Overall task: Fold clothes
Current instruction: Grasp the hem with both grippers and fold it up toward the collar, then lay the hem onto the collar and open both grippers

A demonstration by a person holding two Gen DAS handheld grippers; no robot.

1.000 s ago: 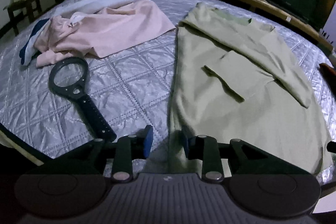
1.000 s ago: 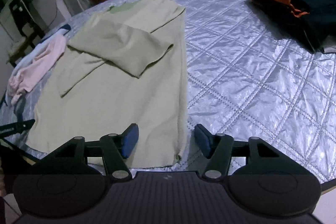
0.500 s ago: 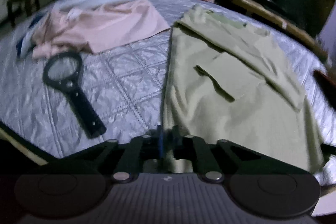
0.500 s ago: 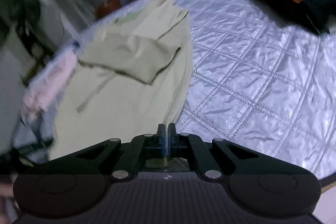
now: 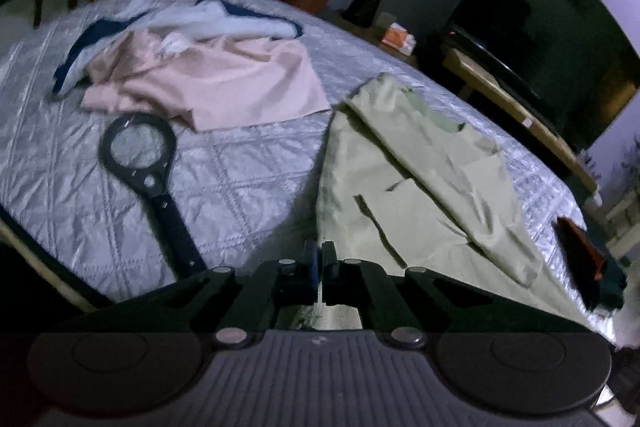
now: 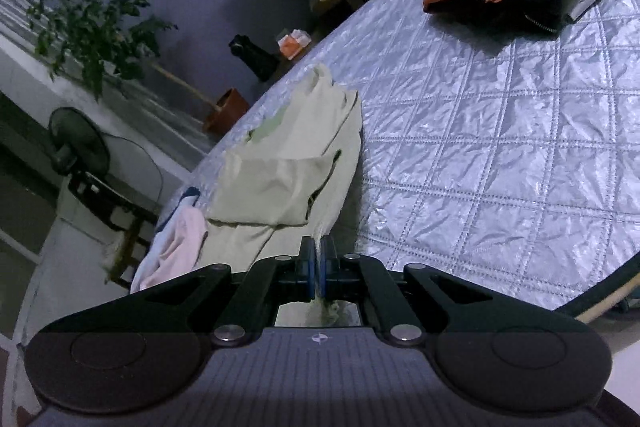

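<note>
Quilted silver bedspread (image 5: 248,187): green shirt (image 5: 420,219), hem corners pinched by left gripper (image 5: 319,259), right gripper (image 6: 319,255). Risk: thin pinch slipping; hem snagging magnifier (image 5: 138,151).

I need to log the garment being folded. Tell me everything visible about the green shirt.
The green shirt is pale olive, soft knit-looking fabric, lying lengthwise on the silver quilted bedspread, sleeves folded in over the body. Its near hem is pinched at both corners: the left tool and right tool are shut on it, lifting the edge.
</note>
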